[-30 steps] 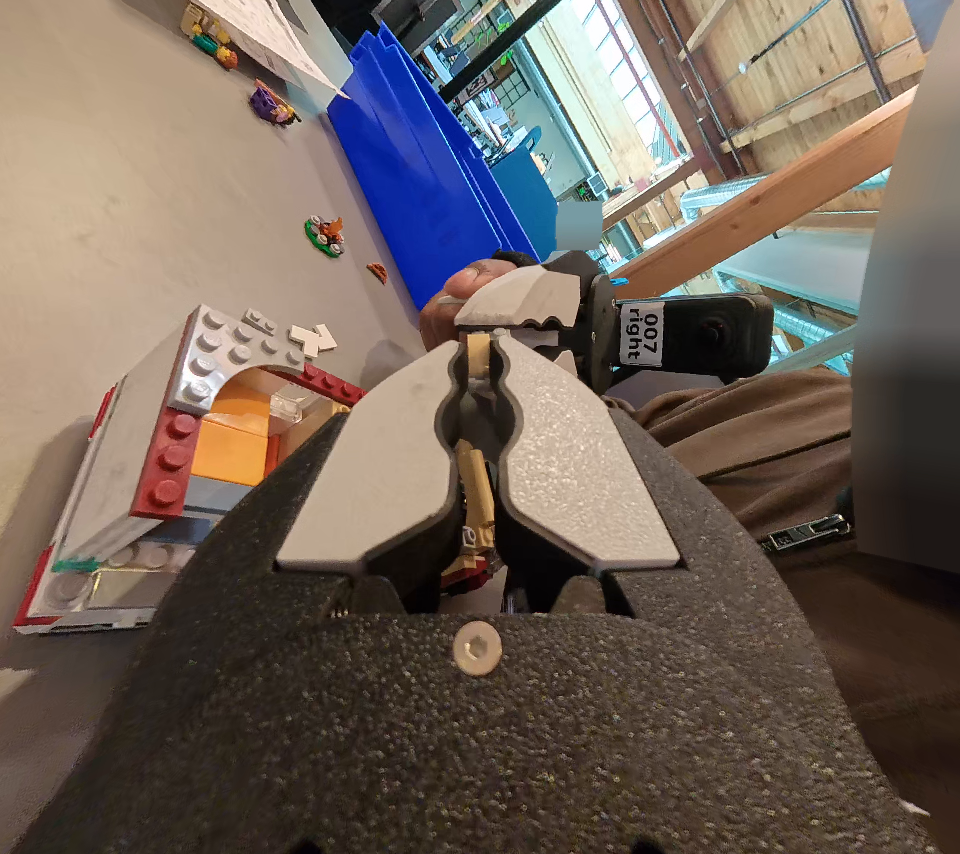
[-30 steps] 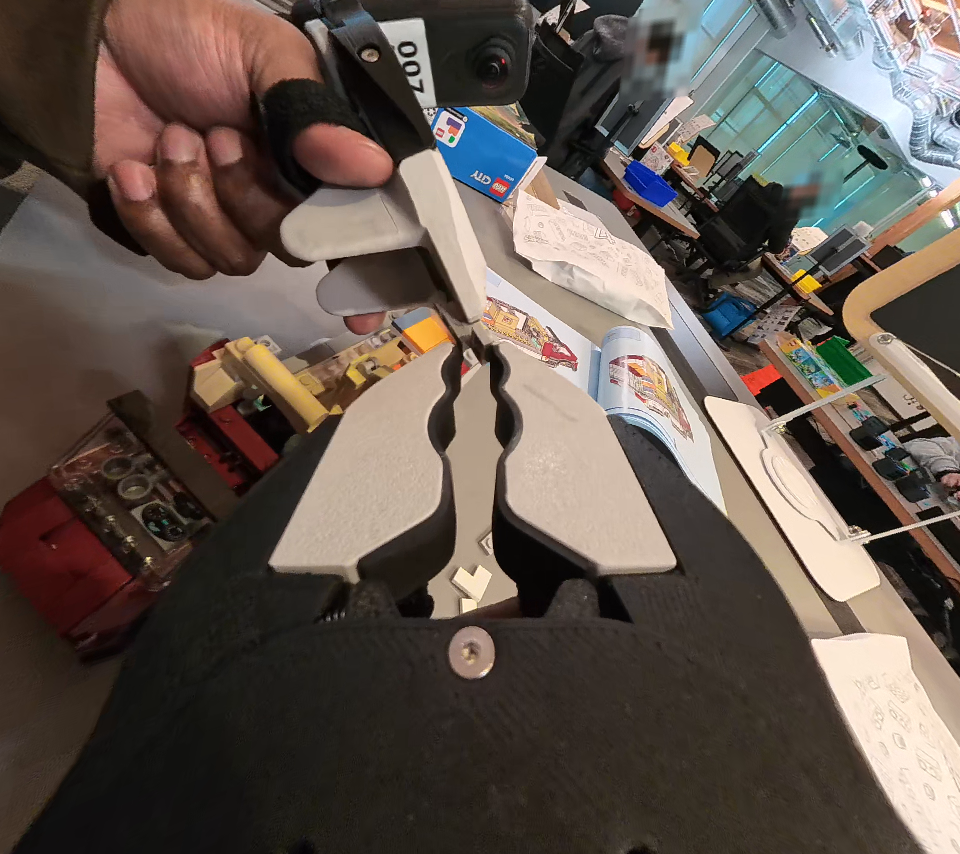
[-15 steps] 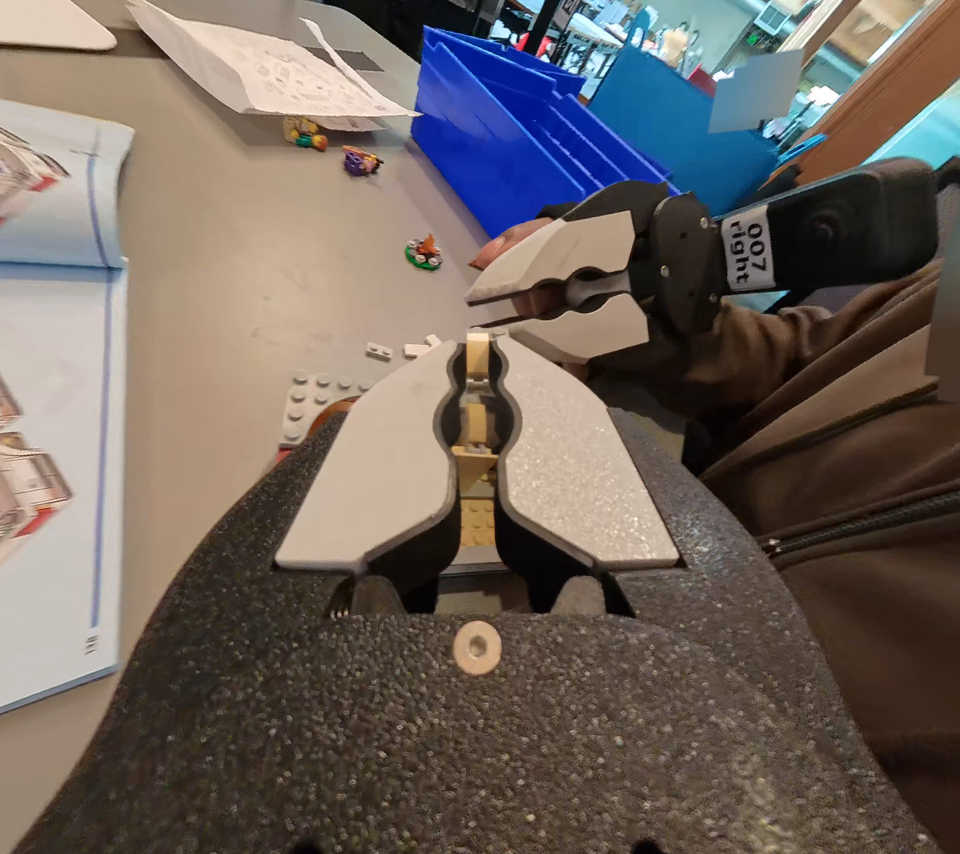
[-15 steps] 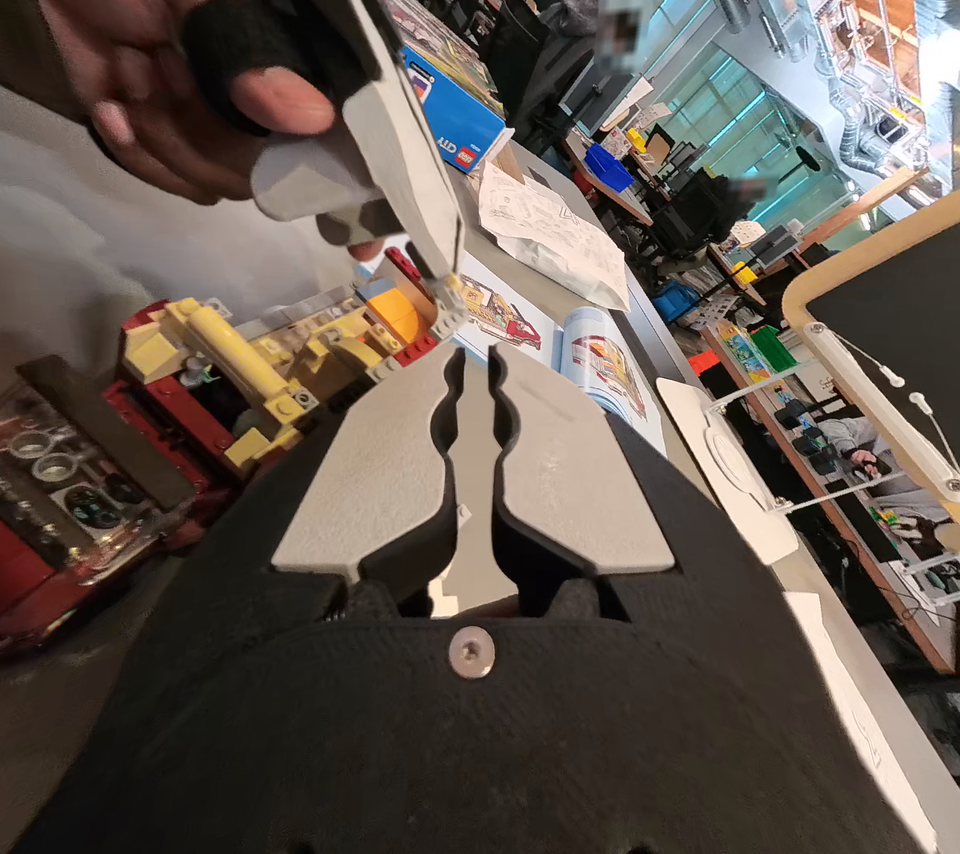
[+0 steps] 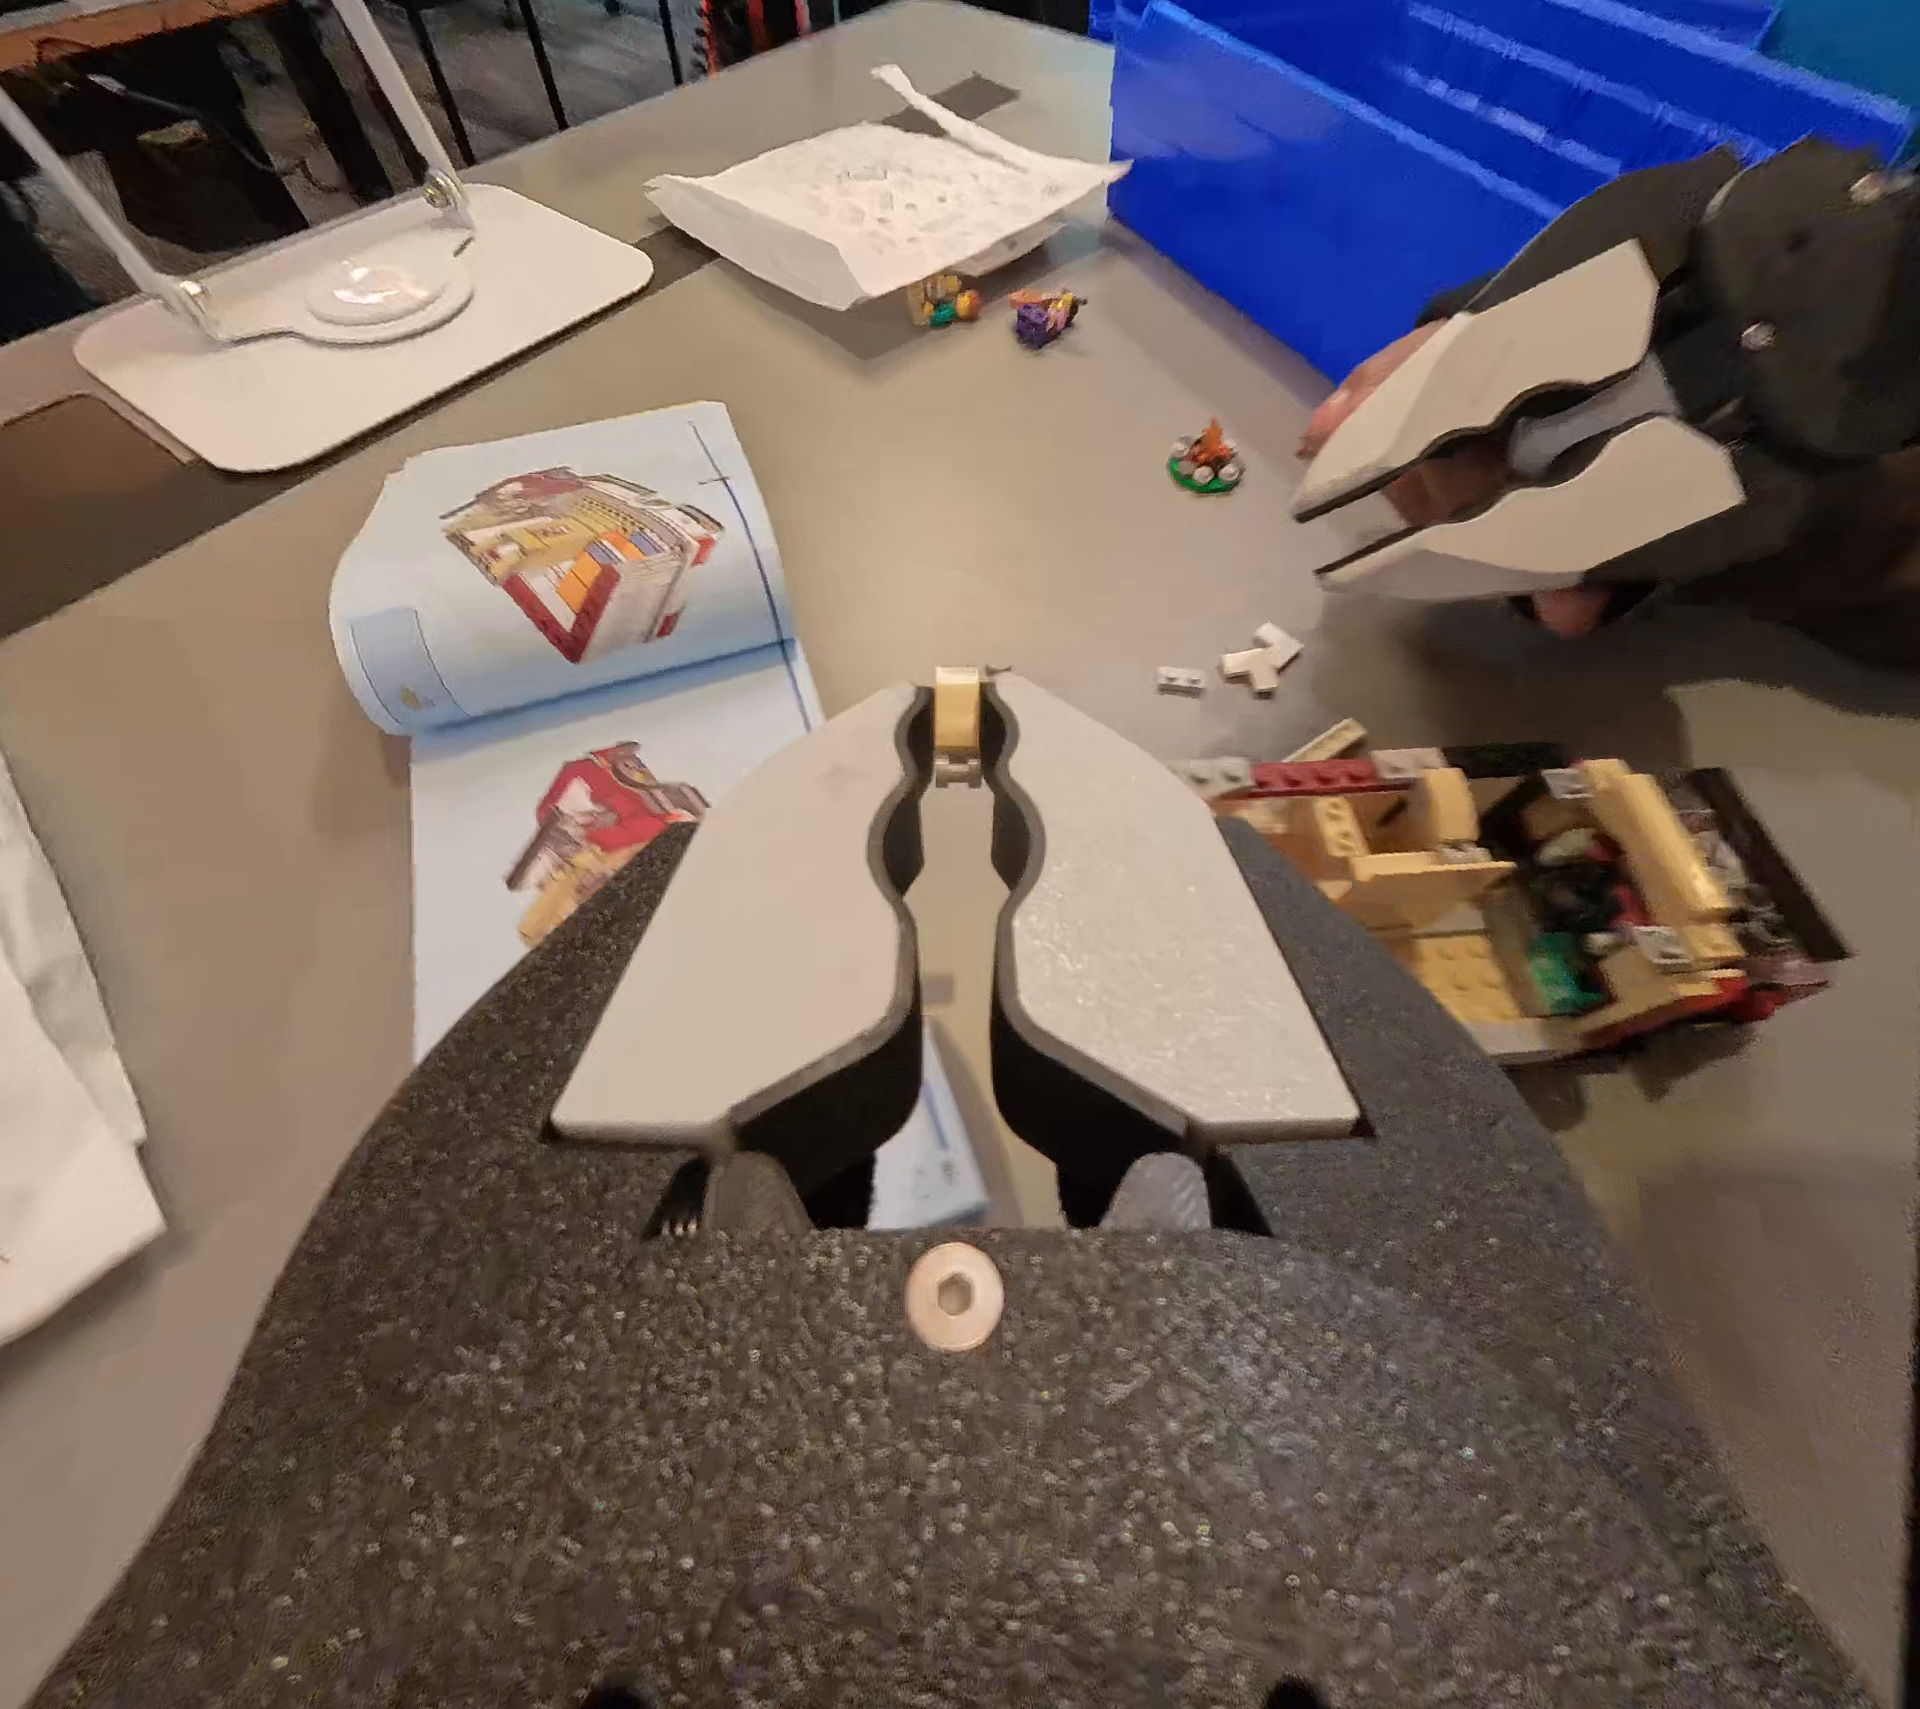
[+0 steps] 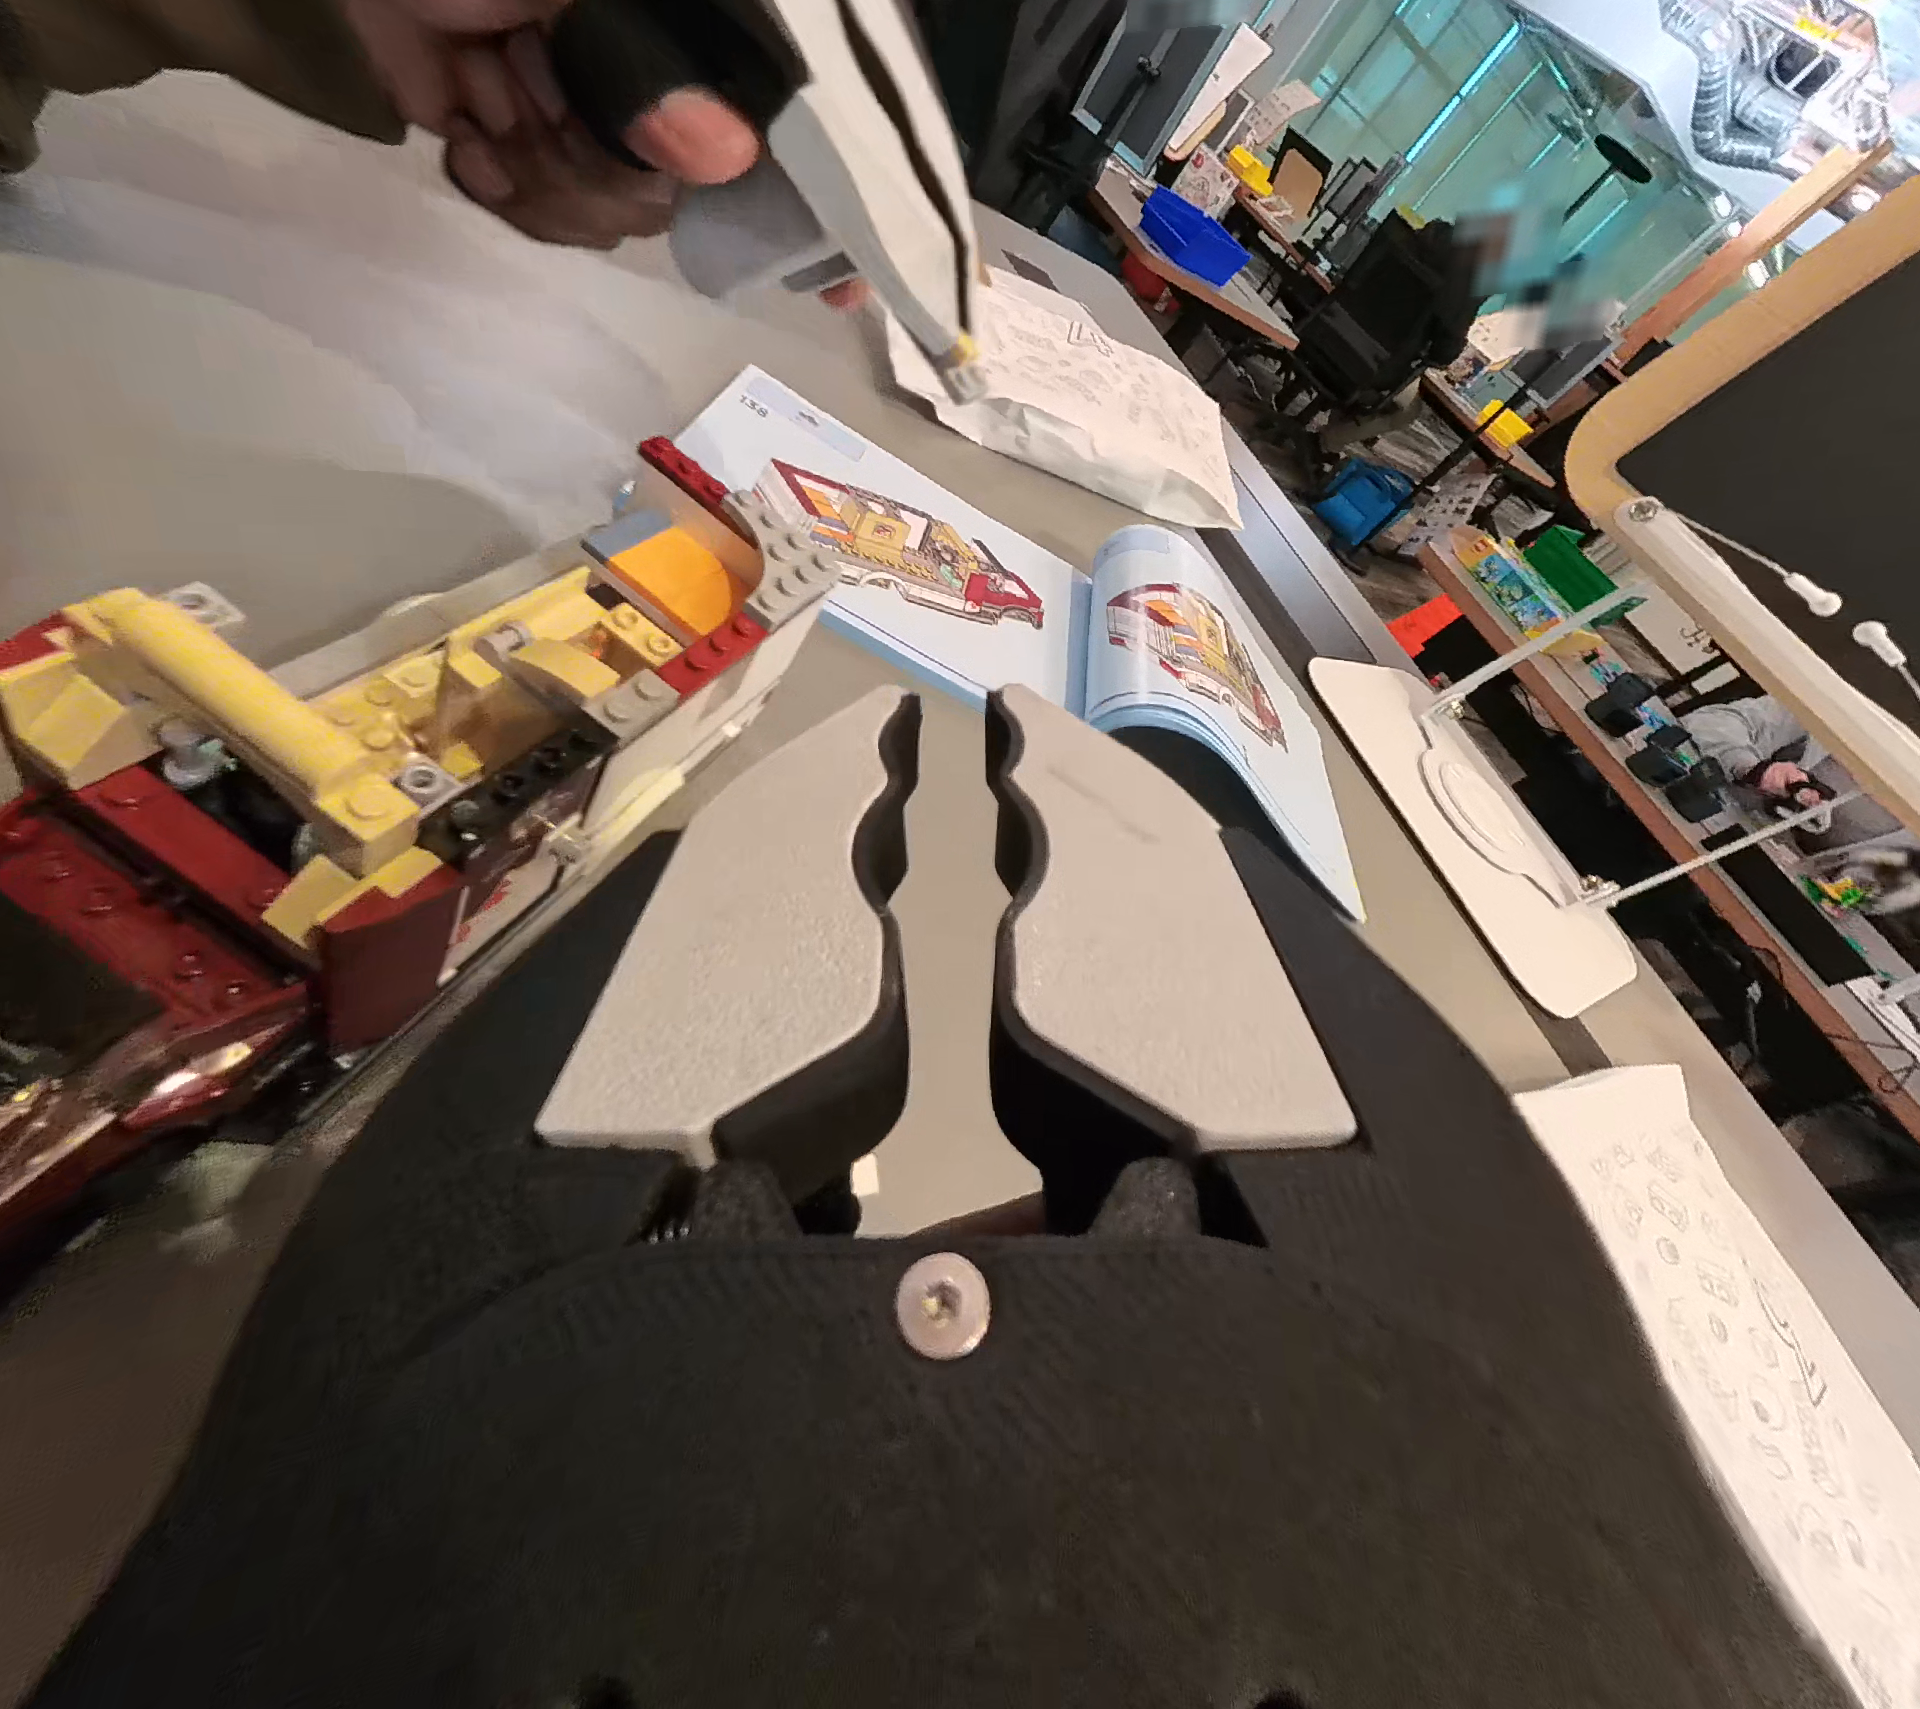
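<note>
tan piece: pinched at left gripper tips, 12 o'clock of wrist
right gripper: slightly parted, bare, over table
brick model: 3 o'clock of left gripper
booklet: 10 o'clock

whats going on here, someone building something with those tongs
A person holds a pair of tongs in each hand over a grey table. The left tongs pinch a small tan brick piece at their tips. The right tongs stand slightly open with nothing between them. A partly built brick model lies on the table beside an open instruction booklet.
</note>
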Motion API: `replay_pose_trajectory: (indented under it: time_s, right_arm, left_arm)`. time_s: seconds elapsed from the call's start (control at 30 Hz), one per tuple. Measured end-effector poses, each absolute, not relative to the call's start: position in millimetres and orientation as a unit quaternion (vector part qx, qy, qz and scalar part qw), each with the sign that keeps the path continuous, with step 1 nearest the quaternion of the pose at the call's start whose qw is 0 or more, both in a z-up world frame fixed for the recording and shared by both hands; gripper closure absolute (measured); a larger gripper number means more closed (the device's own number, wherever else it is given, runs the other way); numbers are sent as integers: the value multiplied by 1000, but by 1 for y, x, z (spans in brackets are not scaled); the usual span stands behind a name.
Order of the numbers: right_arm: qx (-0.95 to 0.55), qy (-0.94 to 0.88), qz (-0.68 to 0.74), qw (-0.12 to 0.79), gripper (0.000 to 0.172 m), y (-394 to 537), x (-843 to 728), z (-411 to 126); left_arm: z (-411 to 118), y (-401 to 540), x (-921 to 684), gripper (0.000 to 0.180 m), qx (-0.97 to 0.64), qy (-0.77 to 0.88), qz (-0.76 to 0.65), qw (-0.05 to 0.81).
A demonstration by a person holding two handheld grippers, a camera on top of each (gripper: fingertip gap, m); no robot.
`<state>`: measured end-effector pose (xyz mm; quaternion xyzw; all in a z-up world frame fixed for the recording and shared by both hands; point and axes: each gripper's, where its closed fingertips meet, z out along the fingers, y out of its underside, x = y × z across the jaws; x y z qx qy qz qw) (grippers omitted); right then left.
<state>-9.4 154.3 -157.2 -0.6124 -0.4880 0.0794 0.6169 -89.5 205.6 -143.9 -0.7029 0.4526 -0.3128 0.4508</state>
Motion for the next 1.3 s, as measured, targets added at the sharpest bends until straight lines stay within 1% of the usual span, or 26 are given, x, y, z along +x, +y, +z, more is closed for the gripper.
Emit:
replay_pose_trajectory:
  time_s: [0.1, 0.2, 0.27, 0.37, 0.57, 0.63, 0.7, 0.8, 0.9, 1.07, 1.2, 1.3]
  right_arm:
    - [-629, -482, 76, 605, 160, 159, -5, -162]
    - [-637, -481, 68, 599, 159, 162, -1, -166]
    - [-641, -478, 63, 597, 159, 163, 3, -169]
    - [-656, -473, 63, 585, 160, 167, 9, -176]
    - [-689, -490, 72, 529, 157, 166, 8, -200]
    - [-690, -496, 73, 522, 157, 164, 7, -203]
    - [-693, -496, 79, 518, 157, 163, 6, -204]
    - [-696, -491, 84, 517, 157, 161, 8, -203]
    - [-693, -490, 89, 521, 156, 156, 7, -194]
    - [-642, -549, 126, 520, 157, 133, -6, -169]
    - [-610, -628, 175, 451, 158, 114, -22, -160]
    - [-588, -692, 194, 370, 159, 102, -34, -165]
  left_arm:
    - [-159, 225, -69, 173, -704, 510, -297, 395]
    - [-191, 234, -44, 172, -704, 566, -280, 326]
    - [-210, 236, -30, 173, -700, 589, -274, 296]
    - [-226, 233, -22, 172, -696, 609, -269, 270]
    - [-244, 228, -29, 172, -701, 628, -237, 243]
    - [-243, 227, -29, 164, -704, 620, -244, 246]
    - [-240, 227, -29, 161, -706, 610, -259, 250]
    - [-228, 230, -32, 155, -709, 586, -278, 278]
    - [-204, 226, -39, 154, -695, 569, -307, 315]
    - [-172, 185, -51, 154, -644, 583, -351, 349]
    - [-158, 145, -57, 158, -610, 595, -355, 385]
    - [-158, 121, -58, 160, -593, 596, -355, 410]
